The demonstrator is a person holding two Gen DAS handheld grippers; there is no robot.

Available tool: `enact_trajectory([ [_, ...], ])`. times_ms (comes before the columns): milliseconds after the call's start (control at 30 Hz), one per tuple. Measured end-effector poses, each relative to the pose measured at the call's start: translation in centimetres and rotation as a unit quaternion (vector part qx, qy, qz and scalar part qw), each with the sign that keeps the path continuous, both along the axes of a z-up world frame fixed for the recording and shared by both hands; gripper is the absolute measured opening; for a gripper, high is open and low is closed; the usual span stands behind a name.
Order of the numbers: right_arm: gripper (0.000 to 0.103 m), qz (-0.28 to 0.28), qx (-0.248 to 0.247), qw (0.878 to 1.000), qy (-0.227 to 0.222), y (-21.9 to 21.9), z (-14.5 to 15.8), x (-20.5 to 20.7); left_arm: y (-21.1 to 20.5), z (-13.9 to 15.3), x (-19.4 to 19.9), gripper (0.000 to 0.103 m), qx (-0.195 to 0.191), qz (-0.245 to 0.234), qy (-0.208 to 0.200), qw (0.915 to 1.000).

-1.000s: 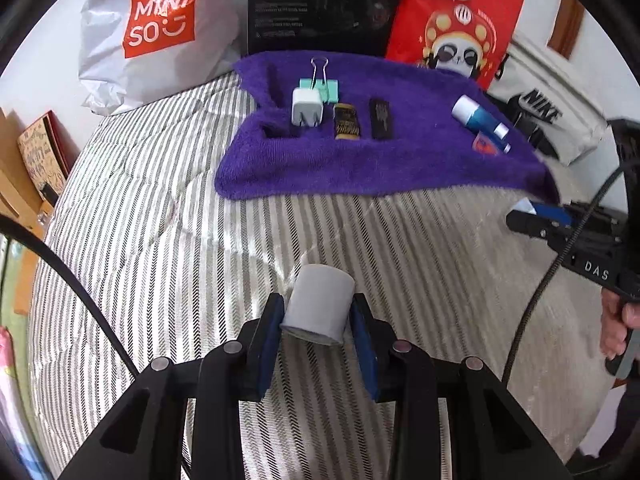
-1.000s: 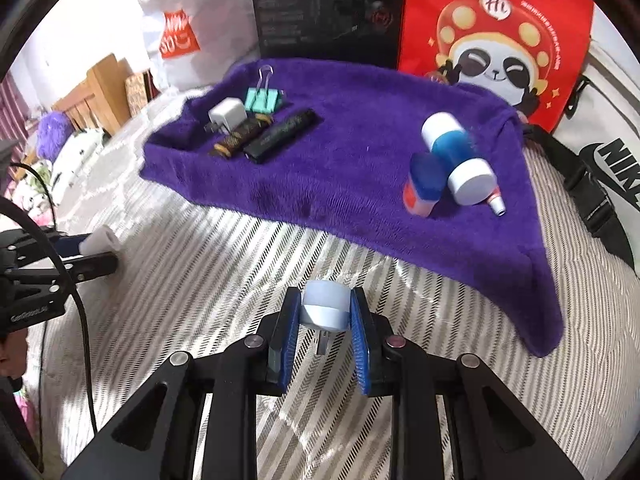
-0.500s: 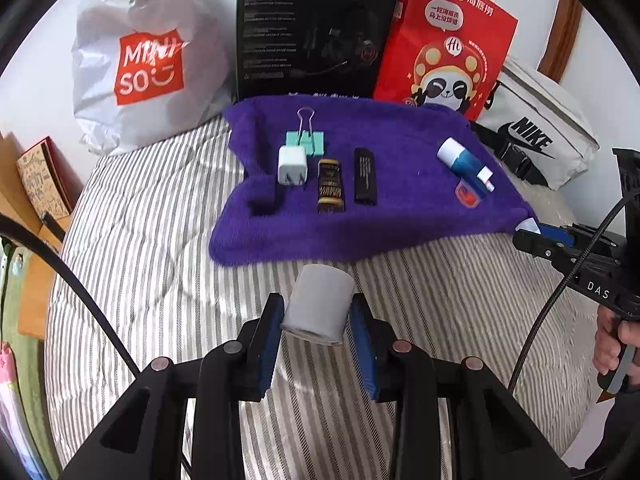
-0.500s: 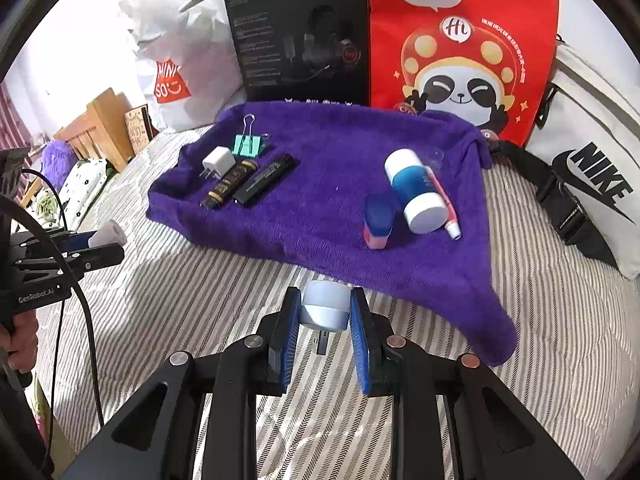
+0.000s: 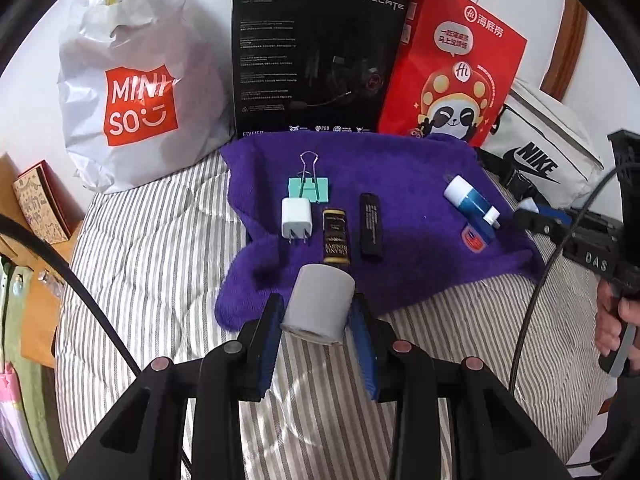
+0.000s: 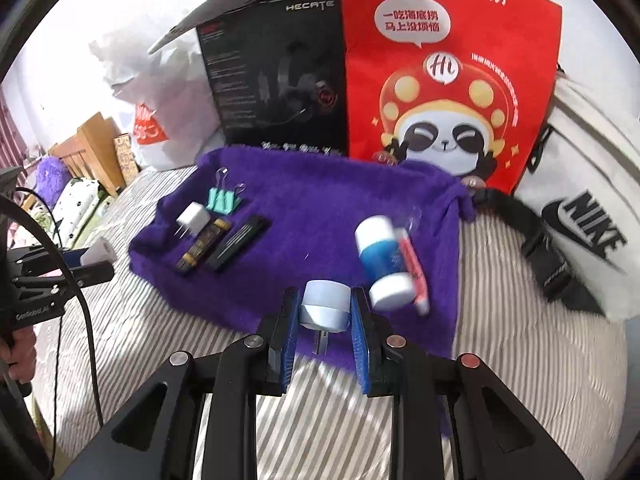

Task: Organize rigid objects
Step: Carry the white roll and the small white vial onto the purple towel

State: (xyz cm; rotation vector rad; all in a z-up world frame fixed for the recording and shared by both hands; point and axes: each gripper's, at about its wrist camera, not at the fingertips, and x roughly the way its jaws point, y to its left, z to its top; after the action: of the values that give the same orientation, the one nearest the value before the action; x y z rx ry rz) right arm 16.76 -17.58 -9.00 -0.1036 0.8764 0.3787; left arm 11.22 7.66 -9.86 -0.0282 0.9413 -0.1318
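Note:
My left gripper (image 5: 318, 320) is shut on a grey tape roll (image 5: 320, 302), held above the near edge of the purple towel (image 5: 416, 248). My right gripper (image 6: 324, 320) is shut on a pale blue plug adapter (image 6: 325, 306), its prongs pointing down over the towel's (image 6: 320, 208) near edge. On the towel lie a teal binder clip (image 5: 309, 188), a white charger (image 5: 296, 218), a gold-black bar (image 5: 336, 236), a black bar (image 5: 370, 224), a blue-white bottle (image 5: 470, 198) and a small blue-red item (image 5: 474, 238).
The striped bed cover (image 5: 160, 248) lies under everything. A Miniso bag (image 5: 136, 92), a black Hecate box (image 5: 312, 64), a red panda bag (image 5: 452, 80) and a white Nike bag (image 5: 548, 160) stand along the back. A wooden edge (image 5: 36, 200) is at left.
Both grippers have moved forward toward the towel with their objects still held; the towel and its items now sit closer in both views.

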Motion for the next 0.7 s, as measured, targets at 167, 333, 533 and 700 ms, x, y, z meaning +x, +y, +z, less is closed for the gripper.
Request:
enact_trajectory([
  [167,0.024,-0.001,0.000,1.000,-0.008,0.4,0.5,3.2,0.2,-0.2,1.2,0.032,0.001,-0.001,0.001,1.0000],
  [333,0.024,-0.019,0.006,1.000,-0.012,1.0,-0.4,7.6,0.2,-0.3,2.0,0.032,-0.003,-0.004,-0.001,1.0000],
  [533,0.024,-0.035,-0.010,0.999,0.017,1.8,-3.2,12.3,0.5,-1.0,2.8,0.032,-0.011,-0.003,0.005,0.9999],
  [700,0.024,-0.037,-0.026,0.998,0.035,2.5,-4.9,14.1,1.1,-1.6,3.1,0.032,-0.015,0.000,0.012,0.9998],
])
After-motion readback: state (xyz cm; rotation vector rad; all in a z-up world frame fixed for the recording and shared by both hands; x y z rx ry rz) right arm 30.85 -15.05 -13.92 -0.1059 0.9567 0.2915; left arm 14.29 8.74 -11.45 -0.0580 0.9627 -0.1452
